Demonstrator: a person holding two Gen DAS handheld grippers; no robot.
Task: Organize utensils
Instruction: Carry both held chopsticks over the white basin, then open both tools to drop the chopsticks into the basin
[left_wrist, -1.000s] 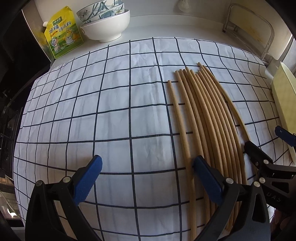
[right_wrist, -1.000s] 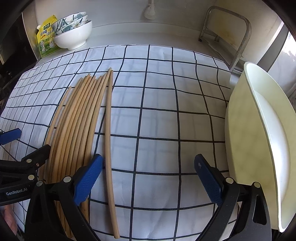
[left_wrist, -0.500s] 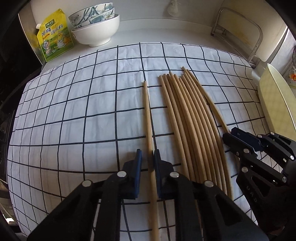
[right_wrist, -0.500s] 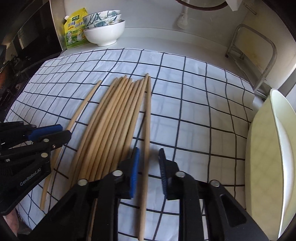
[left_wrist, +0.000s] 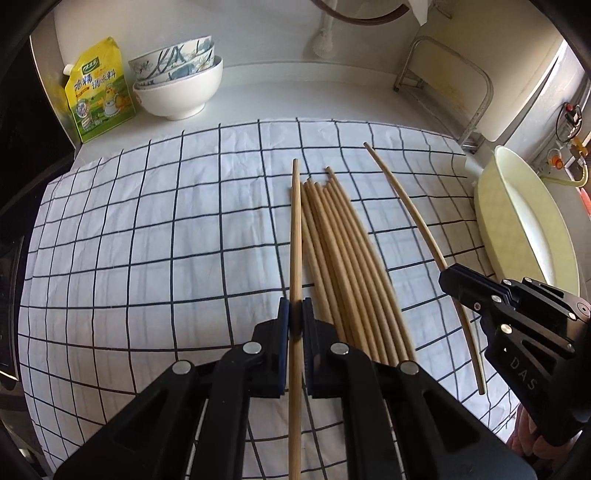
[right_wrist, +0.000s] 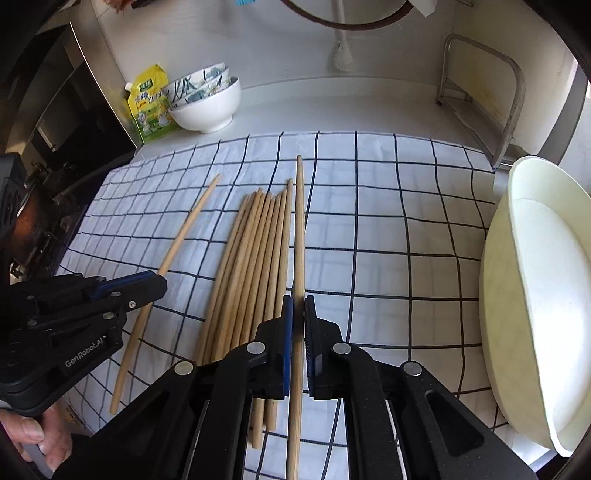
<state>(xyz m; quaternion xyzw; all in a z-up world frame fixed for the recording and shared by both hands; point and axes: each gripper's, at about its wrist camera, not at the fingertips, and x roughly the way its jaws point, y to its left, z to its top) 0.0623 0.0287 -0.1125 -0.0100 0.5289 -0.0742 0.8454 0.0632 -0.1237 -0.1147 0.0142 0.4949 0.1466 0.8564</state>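
In the left wrist view, the left gripper (left_wrist: 295, 314) is clamped on a single long wooden chopstick (left_wrist: 294, 236), its blue pads pinching the shaft near the thick end, apparently so the tip stays free to steer. Beside it, a bundle of wooden chopsticks (left_wrist: 347, 266) lies side by side on the white, dark-gridded cloth (left_wrist: 147, 240) covering the table. The right gripper (left_wrist: 461, 282) is closed on another chopstick (left_wrist: 410, 210) angled away from the bundle.

In the right wrist view, the right gripper (right_wrist: 298, 314) pinches its chopstick (right_wrist: 300, 229) just right of the bundle (right_wrist: 255, 251), while the left gripper (right_wrist: 147, 282) grips its own stick (right_wrist: 184, 229) on the far side. A cream oval dish (right_wrist: 509, 295) at the cloth's right edge looks like the likely destination.
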